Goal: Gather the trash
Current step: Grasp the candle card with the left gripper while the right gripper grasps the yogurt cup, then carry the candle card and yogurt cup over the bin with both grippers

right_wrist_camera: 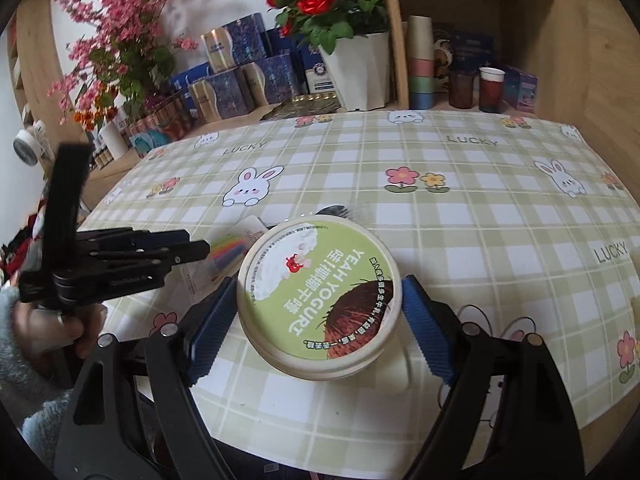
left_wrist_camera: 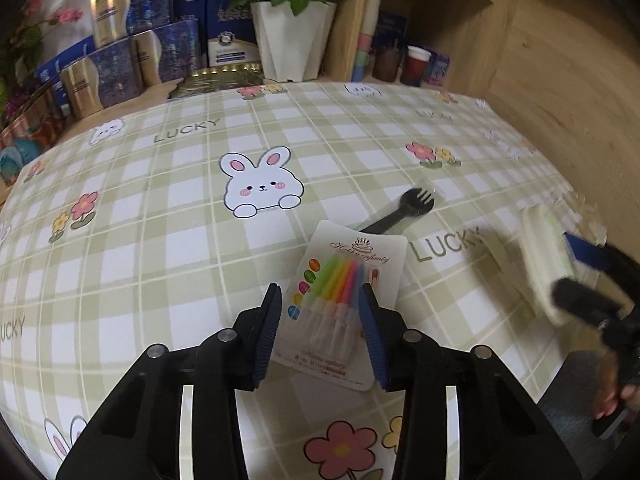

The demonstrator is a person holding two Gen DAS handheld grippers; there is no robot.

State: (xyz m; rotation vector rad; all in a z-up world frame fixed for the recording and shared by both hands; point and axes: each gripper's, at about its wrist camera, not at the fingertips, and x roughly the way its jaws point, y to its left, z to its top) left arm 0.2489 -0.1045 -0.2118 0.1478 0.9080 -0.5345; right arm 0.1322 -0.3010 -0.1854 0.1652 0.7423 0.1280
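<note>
Left gripper [left_wrist_camera: 320, 304] sits low over the checked tablecloth [left_wrist_camera: 160, 208], jaws partly open, one blue pad on each side of the candle pack [left_wrist_camera: 344, 304]; pads look close to the pack's blister but contact cannot be told, nothing gripped. The pack lies flat, long axis running straight away from the left gripper, candle tips pointing to the far end, printed header card farthest from the jaws. Just beyond the pack's far edge lies a black plastic fork [left_wrist_camera: 404, 212], handle end touching or tucked under the card, tines pointing away and to the right of the left gripper, long axis diagonal. Right gripper [right_wrist_camera: 320, 308] has its jaws wide and clamped on the sides of a round yogurt tub [right_wrist_camera: 320, 296], lid up and facing the camera, tilted slightly, print reading upside down from this view. In the left wrist view the tub [left_wrist_camera: 544, 264] shows edge-on and blurred to the right of the left gripper, raised off the cloth. In the right wrist view the left gripper [right_wrist_camera: 200, 250] sits to the left of the tub, over the candle pack [right_wrist_camera: 230, 250]. A white flower pot [left_wrist_camera: 292, 40] stands well beyond both grippers.
</note>
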